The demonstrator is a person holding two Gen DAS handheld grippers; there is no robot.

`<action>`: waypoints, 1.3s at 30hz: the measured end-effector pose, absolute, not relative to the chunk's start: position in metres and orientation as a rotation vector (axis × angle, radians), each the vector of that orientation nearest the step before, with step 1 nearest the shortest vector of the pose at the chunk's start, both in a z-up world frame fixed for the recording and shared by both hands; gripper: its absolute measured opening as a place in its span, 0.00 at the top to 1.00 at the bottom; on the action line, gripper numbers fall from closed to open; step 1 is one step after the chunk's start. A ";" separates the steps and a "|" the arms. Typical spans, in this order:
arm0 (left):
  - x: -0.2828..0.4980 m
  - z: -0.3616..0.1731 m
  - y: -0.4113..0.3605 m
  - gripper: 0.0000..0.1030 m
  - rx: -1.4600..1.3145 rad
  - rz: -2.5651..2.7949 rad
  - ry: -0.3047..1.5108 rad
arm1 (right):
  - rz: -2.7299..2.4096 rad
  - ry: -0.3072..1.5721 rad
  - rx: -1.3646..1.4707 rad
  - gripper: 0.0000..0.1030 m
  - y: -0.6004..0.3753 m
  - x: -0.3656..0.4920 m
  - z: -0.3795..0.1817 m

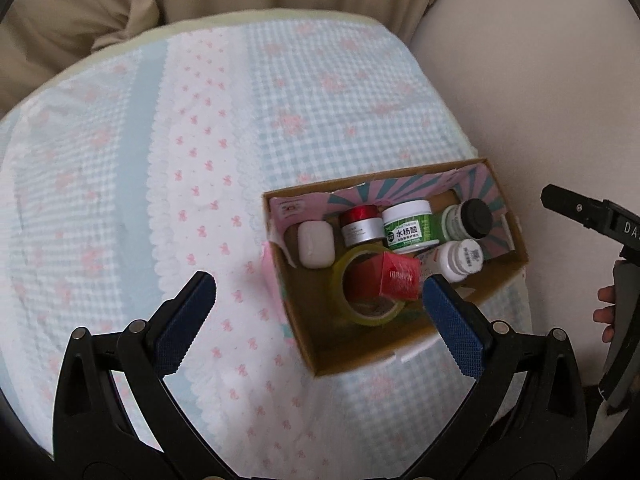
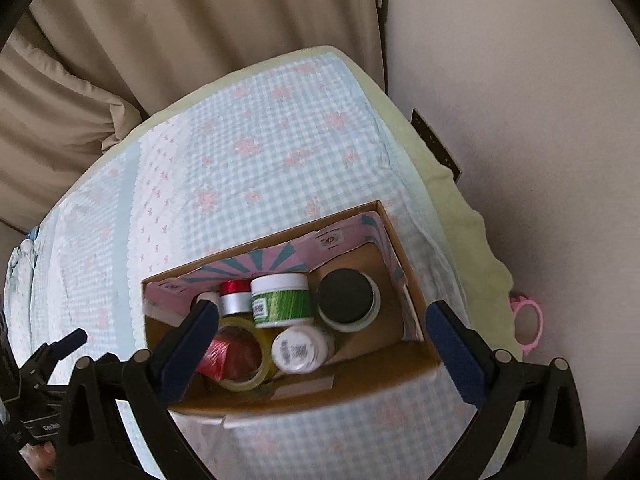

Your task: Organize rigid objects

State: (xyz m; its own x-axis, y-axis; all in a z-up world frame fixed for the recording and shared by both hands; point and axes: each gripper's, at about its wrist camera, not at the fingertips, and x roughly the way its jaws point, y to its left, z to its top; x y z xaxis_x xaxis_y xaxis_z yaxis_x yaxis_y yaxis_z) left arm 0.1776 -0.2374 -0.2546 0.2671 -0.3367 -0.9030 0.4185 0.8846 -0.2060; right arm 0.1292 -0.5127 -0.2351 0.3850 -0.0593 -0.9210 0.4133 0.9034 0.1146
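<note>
An open cardboard box rests on a checked cloth. Inside it stand a white case, a red-lidded silver jar, a green-labelled jar, a black-lidded bottle and a white bottle. A yellow tape roll rings a red box. My left gripper hangs open above the box's left side, nothing between its fingers. My right gripper is open over the box, also empty.
The cloth covers a small table beside a pale wall on the right and beige curtains behind. A pink ring-shaped item lies off the table's right edge. A hand holds the other gripper at right.
</note>
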 end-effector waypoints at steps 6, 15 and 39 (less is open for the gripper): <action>0.156 -0.196 -0.190 0.00 0.052 -0.482 1.123 | -0.264 1.109 0.316 0.00 -0.466 0.111 -0.190; 0.117 -0.076 -0.087 0.00 0.030 -0.367 0.929 | -0.151 0.957 0.186 0.00 -0.353 0.090 -0.099; 0.005 0.046 0.034 0.00 -0.049 -0.212 0.473 | -0.169 0.545 0.035 0.00 -0.244 0.008 0.030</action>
